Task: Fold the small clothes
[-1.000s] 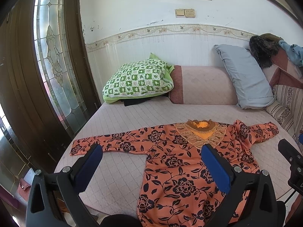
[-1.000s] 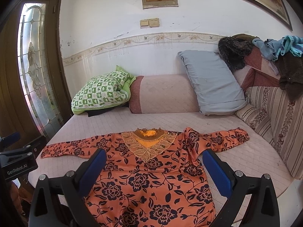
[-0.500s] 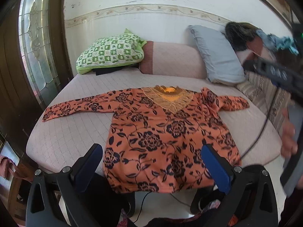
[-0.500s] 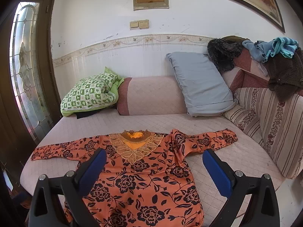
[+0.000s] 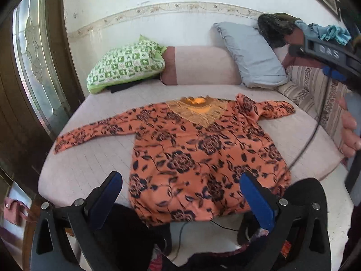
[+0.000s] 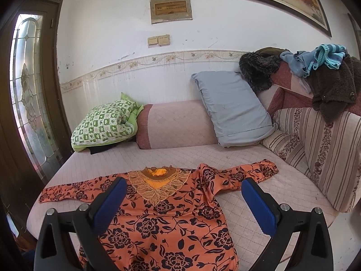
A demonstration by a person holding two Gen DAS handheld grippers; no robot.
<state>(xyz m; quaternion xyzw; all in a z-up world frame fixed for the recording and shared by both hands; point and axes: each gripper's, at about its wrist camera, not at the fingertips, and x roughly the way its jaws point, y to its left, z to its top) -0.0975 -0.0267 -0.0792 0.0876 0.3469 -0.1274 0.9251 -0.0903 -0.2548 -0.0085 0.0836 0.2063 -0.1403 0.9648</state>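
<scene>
While hovering off the front edge of the daybed (image 5: 90, 158), keeps to open air with the left gripper (image 5: 180, 180): blue pads (image 5: 106, 194) spread wide, nothing between them. Same for the right gripper (image 6: 183, 183), seen from its own camera: fingers far apart, gripping nothing, raised above the front edge.

Lies flat and face up across the middle of the quilted pink seat: an orange blouse (image 5: 203, 153) with dark flowers. Points its gold embroidered collar (image 5: 198, 108) toward the back edge and drapes its hem over the front edge. Stretches one sleeve (image 5: 94, 131) out toward the left edge, nearly straight. Sends the other sleeve (image 5: 270, 110) toward the right edge, with a bunched fold at the shoulder and the cuff ending near a striped cushion (image 6: 315, 146).

Along the back edge, left to right: green checked pillow (image 5: 126, 65) in the back left corner, pink bolster (image 5: 198, 65) at the middle, grey pillow (image 5: 250, 56) leaning toward the back right corner. Heaped on top of the sofa back at the right: dark furry and brown garments (image 6: 327, 85) with blue cloth.

At the right of the left wrist view, a hand (image 5: 349, 135) wrapped round the other tool's grip, with a black cable (image 5: 311, 140) hanging beside the daybed's right edge.
</scene>
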